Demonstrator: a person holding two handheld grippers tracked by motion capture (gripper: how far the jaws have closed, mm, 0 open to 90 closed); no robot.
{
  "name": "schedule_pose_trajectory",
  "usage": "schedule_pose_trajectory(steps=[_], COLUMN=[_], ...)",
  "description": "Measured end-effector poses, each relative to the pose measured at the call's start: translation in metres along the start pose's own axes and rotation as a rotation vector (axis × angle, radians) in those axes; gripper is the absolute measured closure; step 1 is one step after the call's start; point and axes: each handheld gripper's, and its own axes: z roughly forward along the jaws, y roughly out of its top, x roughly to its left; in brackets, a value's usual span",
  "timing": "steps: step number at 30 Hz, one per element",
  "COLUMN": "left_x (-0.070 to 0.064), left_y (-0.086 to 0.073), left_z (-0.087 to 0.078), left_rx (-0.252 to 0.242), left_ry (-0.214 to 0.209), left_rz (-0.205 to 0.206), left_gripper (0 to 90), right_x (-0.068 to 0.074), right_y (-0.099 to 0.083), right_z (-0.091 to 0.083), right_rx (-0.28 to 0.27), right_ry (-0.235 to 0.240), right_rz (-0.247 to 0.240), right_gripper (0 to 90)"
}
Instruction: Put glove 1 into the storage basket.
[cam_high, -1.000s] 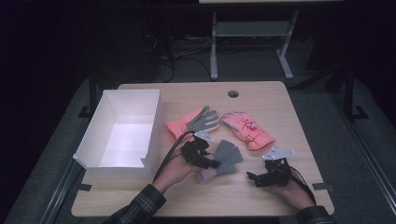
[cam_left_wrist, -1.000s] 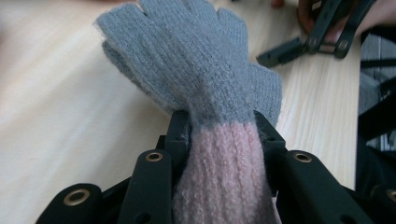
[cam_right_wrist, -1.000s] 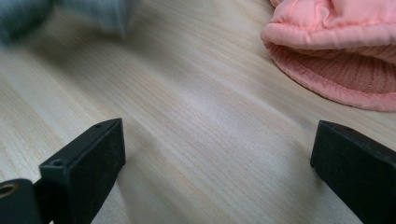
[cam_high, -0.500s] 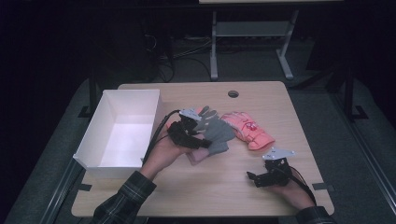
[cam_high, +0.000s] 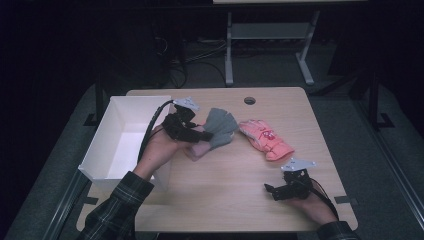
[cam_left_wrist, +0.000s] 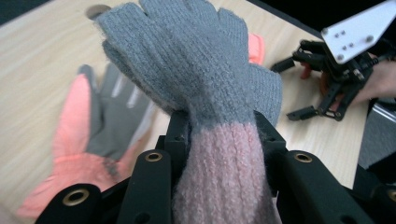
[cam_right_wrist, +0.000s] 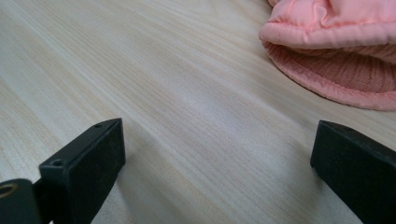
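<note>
Item: knit glove (cam_left_wrist: 205, 70), grey hand with pink cuff. It is clamped at the cuff between the jaws of the left gripper (cam_left_wrist: 219, 140), which are closed on the wool from both sides. In the high view the glove (cam_high: 219, 127) is held lifted above the table (cam_high: 225, 200), just right of the white box (cam_high: 111, 131), its fingers pointing away from the box.

Step judged in hand: transport of the picked glove, most likely toward the box. The next move would call for the left gripper (cam_high: 186, 126) to be swung over the box rim, lowered inside, and its jaws parted only when the glove hangs clear of the near wall, since the limp fingers could drape over the edge.

Adjacent items: a coral and grey work glove (cam_left_wrist: 88, 140) is seen lying flat on the table beneath the held glove. A pink padded glove (cam_high: 265, 139) lies to the right, well apart from the box; its ribbed cuff (cam_right_wrist: 336, 60) is seen in the right gripper view.

Right gripper (cam_high: 280, 190): rested low on the table near its front edge, jaws spread wide, nothing between them, the pink padded glove lying ahead of it.

Container: white box, one compartment, open top. No contents can be made out on the visible floor; the near corner is hidden by the forearm.
</note>
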Motion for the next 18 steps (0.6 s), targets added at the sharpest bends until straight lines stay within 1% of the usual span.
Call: schedule_pose_trajectory(steps=[4, 8, 9, 15, 18], left_x=[0.009, 0.017, 0.020, 0.039, 0.050], left_y=[0.000, -0.002, -0.003, -0.011, -0.018], left_z=[-0.016, -0.030, -0.034, -0.057, -0.070], left_rx=[-0.035, -0.051, -0.044, -0.068, -0.079], left_ry=[0.027, 0.066, 0.073, 0.136, 0.168], left_rz=[-0.028, -0.049, -0.048, -0.091, -0.115], left_gripper=[65.2, 65.2, 65.2, 65.2, 65.3], right_x=[0.000, 0.000, 0.000, 0.000, 0.000], right_y=[0.000, 0.000, 0.000, 0.000, 0.000], right_z=[0.000, 0.000, 0.000, 0.000, 0.000], right_rx=[0.001, 0.001, 0.002, 0.001, 0.002], right_ry=[-0.001, -0.001, -0.002, -0.003, -0.002], right_rz=[0.001, 0.001, -0.002, -0.002, -0.003], right_gripper=[2.7, 2.7, 2.7, 2.7, 2.7])
